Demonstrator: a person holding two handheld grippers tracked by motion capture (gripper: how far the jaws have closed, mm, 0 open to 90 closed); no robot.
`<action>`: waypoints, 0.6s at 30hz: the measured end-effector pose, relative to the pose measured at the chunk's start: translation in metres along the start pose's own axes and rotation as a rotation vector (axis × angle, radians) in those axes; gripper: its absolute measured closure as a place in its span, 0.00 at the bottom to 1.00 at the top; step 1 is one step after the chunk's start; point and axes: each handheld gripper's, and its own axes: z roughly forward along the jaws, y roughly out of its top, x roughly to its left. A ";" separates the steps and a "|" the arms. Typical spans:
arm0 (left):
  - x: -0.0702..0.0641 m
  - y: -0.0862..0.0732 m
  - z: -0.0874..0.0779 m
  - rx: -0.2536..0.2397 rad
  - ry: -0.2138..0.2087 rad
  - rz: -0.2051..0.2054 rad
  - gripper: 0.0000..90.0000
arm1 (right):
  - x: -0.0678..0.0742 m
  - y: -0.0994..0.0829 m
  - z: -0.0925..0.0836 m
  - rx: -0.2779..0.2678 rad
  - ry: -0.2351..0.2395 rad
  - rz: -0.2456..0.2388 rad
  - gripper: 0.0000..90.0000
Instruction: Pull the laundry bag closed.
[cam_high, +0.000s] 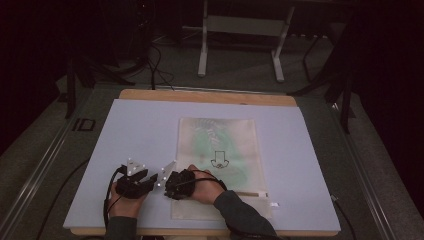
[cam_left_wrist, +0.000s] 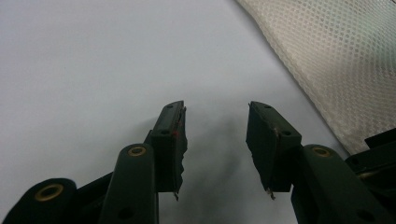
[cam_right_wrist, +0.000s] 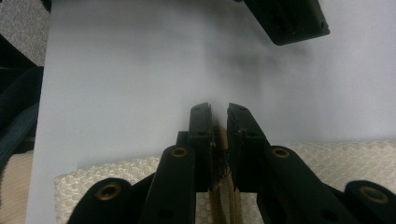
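A cream mesh bag (cam_high: 217, 145) with something green inside lies flat in the middle of the pale board (cam_high: 140, 130). A tan zipper (cam_right_wrist: 223, 186) runs along its near end. My right gripper (cam_high: 164, 184) points left at the bag's near left corner and is shut on the zipper; the jaws (cam_right_wrist: 219, 109) stand almost together with the zipper tape between them. My left gripper (cam_high: 154, 179) hovers just left of it, open over bare board with nothing between its jaws (cam_left_wrist: 215, 112). The mesh bag (cam_left_wrist: 336, 60) lies at the upper right in the left gripper view.
The board rests on a wooden tabletop (cam_high: 205, 96). A white table frame (cam_high: 240, 30) and cables stand on the floor beyond. One jaw of the left gripper (cam_right_wrist: 289, 18) shows at the top of the right gripper view, close to the right gripper's tips.
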 end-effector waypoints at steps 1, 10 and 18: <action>0.000 0.000 0.000 0.000 -0.001 -0.002 0.63 | 0.000 0.000 0.000 -0.002 0.000 0.001 0.90; 0.000 0.000 0.000 0.000 -0.001 0.001 0.63 | 0.000 0.001 -0.004 -0.028 -0.012 0.007 0.90; 0.001 0.000 -0.001 -0.004 0.001 -0.002 0.62 | 0.001 -0.001 -0.017 -0.068 -0.019 0.010 0.90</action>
